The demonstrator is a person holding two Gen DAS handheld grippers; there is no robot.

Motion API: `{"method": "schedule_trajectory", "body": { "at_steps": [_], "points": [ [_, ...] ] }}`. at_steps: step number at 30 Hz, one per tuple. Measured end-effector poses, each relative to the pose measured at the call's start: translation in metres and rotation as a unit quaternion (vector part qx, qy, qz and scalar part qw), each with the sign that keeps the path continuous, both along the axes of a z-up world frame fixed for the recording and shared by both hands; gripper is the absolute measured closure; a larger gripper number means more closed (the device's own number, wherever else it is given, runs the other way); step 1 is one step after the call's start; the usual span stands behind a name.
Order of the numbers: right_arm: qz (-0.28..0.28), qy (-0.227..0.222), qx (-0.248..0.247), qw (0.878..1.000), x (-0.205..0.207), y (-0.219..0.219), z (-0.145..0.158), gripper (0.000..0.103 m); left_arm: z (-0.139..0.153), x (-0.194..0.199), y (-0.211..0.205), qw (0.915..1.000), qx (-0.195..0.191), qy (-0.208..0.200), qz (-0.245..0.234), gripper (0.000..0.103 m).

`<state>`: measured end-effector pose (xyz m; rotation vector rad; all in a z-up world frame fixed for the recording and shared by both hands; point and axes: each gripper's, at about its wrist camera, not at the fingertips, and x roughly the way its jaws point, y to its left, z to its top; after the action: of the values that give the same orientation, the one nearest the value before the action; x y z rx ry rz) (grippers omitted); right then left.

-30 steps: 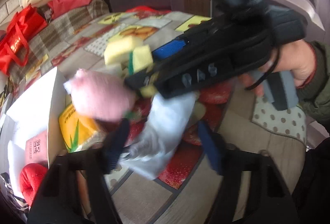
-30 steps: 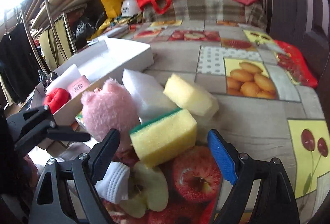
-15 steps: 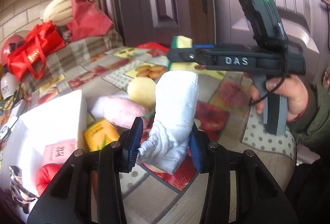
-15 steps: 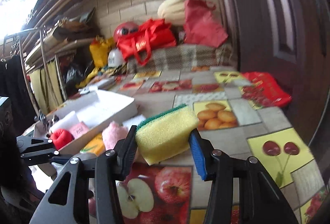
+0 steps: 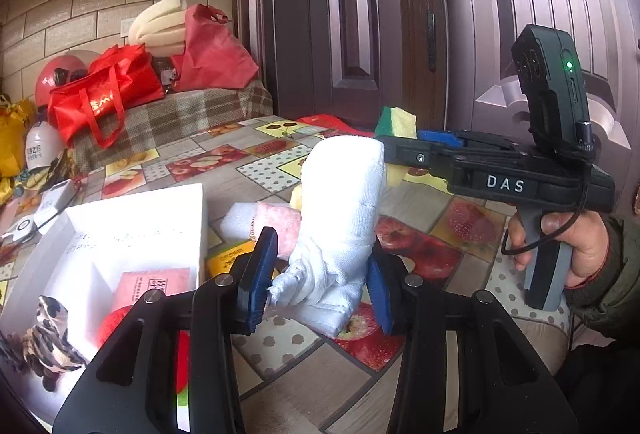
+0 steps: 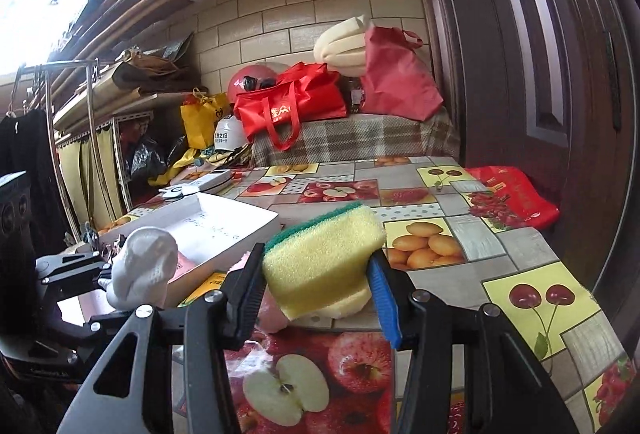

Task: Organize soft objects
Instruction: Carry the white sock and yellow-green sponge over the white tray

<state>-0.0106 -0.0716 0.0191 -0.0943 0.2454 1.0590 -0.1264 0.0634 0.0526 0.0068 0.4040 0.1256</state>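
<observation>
Left gripper (image 5: 320, 286) clamps a rolled white towel (image 5: 340, 218), lifted clear of the fruit-print tablecloth (image 5: 280, 350). To the right, a hand (image 5: 568, 246) grips the right gripper (image 5: 404, 138), which pinches a yellow-green sponge (image 5: 396, 122). Below left sits the open white box (image 5: 136, 230), a pink plush (image 5: 280, 226) just beside it.

A rolled towel (image 5: 340, 210) sits between the left gripper (image 5: 318, 286) pads, above the table (image 5: 280, 386); an open box (image 5: 132, 234) lies left, bags (image 5: 104, 94) behind.
</observation>
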Motion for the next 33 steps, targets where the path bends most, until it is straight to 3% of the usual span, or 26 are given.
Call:
{"method": "schedule_trajectory", "body": {
  "at_steps": [18,33],
  "points": [
    [0.028,-0.013,-0.005,1.0,-0.024,0.016,-0.003,0.054,-0.002,-0.033,0.046,0.9976,-0.018,-0.014,0.065,0.061],
    [0.073,-0.013,-0.021,0.997,-0.046,0.043,-0.005,0.054,-0.005,-0.064,0.097,0.9886,-0.034,-0.026,0.144,0.061]
  ]
}}
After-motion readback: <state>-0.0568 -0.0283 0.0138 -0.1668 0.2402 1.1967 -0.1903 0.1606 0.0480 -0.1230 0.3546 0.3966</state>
